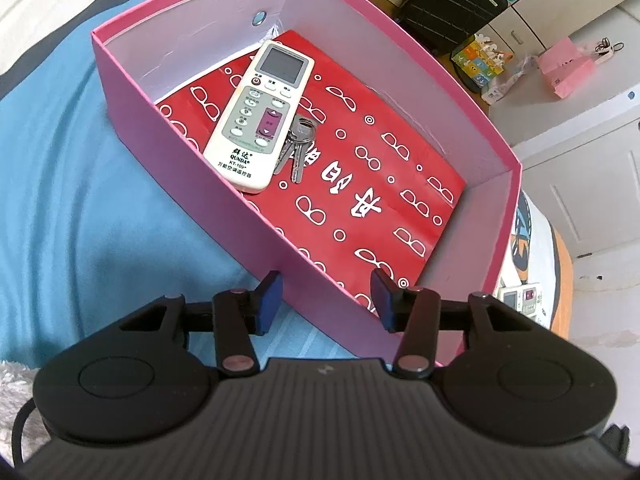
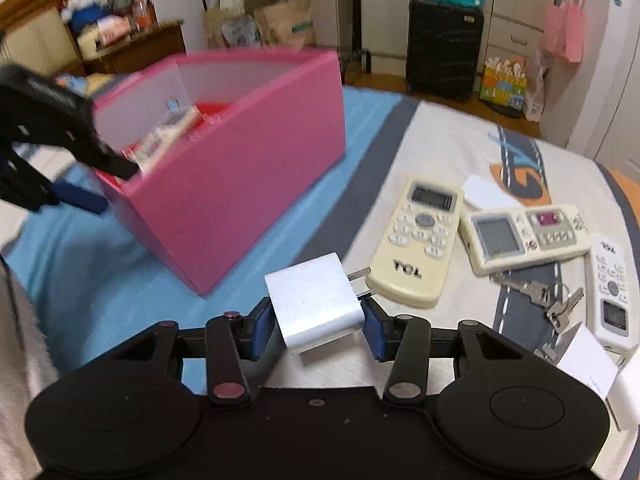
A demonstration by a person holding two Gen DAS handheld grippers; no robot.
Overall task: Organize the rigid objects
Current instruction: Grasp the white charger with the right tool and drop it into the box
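Both wrist views downward, sharing pink box (image 1: 192, 184)

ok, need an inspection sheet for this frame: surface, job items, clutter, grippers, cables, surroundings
Surface: bed, blue and grey-striped covers.
Job's things: pink box holds a white remote with keys beside it; three remotes and a key bunch lie on the bed.
Clutter: white cards among the remotes.
Grippers: left gripper open, jaws straddling the box's near wall without pressing it; right gripper shut on a white charger plug.
Cables: one black lead at the left gripper's body.
Surroundings: black suitcase, pink bags, wooden dresser.
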